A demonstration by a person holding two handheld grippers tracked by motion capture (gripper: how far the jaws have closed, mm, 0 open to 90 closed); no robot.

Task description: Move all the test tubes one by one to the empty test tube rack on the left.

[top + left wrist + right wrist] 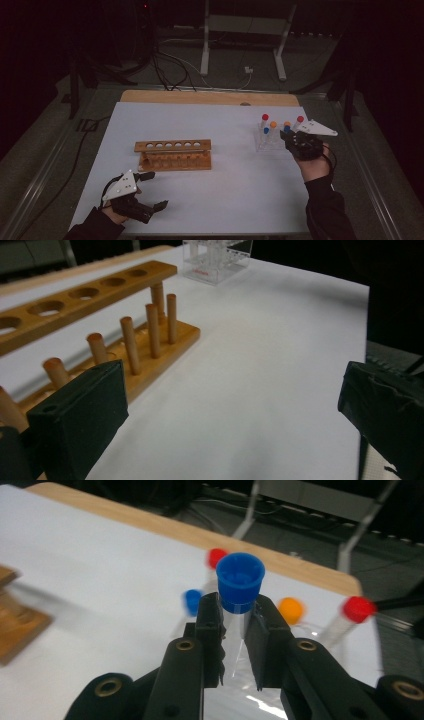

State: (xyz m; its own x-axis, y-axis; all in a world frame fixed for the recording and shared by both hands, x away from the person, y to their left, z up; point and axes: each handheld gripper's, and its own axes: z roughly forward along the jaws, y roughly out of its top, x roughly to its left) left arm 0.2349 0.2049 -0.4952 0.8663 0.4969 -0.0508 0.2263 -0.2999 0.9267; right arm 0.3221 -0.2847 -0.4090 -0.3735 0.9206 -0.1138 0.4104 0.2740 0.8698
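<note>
My right gripper (239, 612) is shut on a clear tube with a blue cap (240, 582), gripping it just under the cap. In the high view this gripper (290, 136) hovers at the clear plastic rack (262, 145) on the table's right. Other capped tubes stand there: red (216, 557), blue (192, 600), orange (291, 610) and another red (358, 609). A wooden tube rack (172, 152) with several holes and pegs sits mid-table. My left gripper (156, 190) rests near the front left, open, with nothing between its jaws; the wooden rack (100, 315) lies just ahead of it.
A white sheet (235, 185) covers the table, with a wooden strip (210, 97) along its far edge. Beyond it are a white metal stand (205, 55) and cables on the floor. The clear rack (215, 260) is far off in the left gripper view.
</note>
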